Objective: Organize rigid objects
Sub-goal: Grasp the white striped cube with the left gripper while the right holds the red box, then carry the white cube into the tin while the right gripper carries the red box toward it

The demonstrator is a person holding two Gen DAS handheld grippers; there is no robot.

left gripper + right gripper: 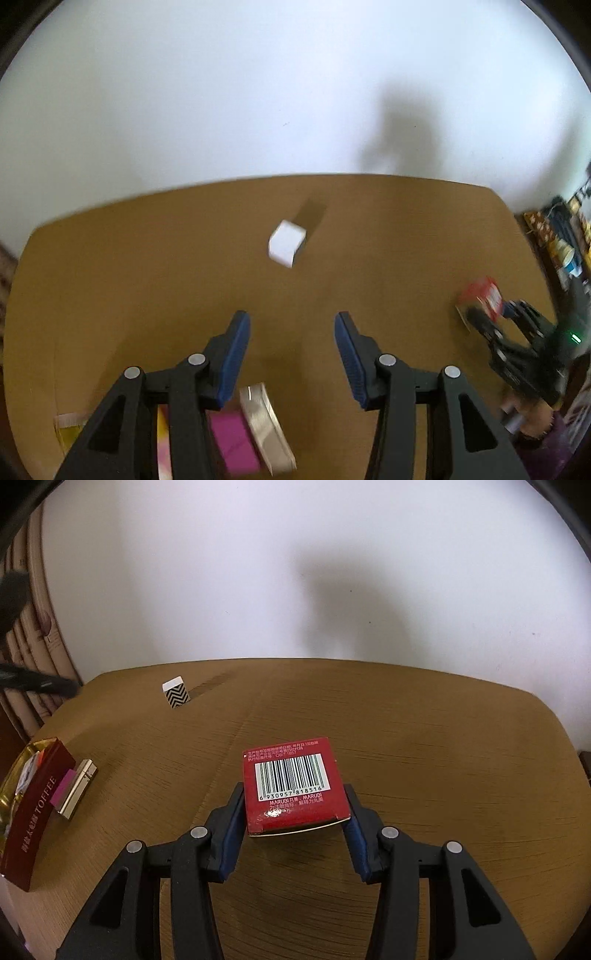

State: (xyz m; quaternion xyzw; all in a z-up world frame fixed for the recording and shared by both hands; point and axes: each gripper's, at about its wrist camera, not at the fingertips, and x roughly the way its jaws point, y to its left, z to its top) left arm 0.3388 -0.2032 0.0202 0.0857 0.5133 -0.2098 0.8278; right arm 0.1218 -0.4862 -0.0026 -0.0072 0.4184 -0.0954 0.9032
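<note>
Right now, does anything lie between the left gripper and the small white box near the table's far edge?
Nothing visible does. Bare brown tabletop runs from the open left gripper to the small white box; the pink and silver boxes lie behind its fingertips.

A: What can't I read from the left wrist?
B: The pink box [232,443] sits half behind my left tool [292,354]; the red carton [482,295] is blurred.
</note>
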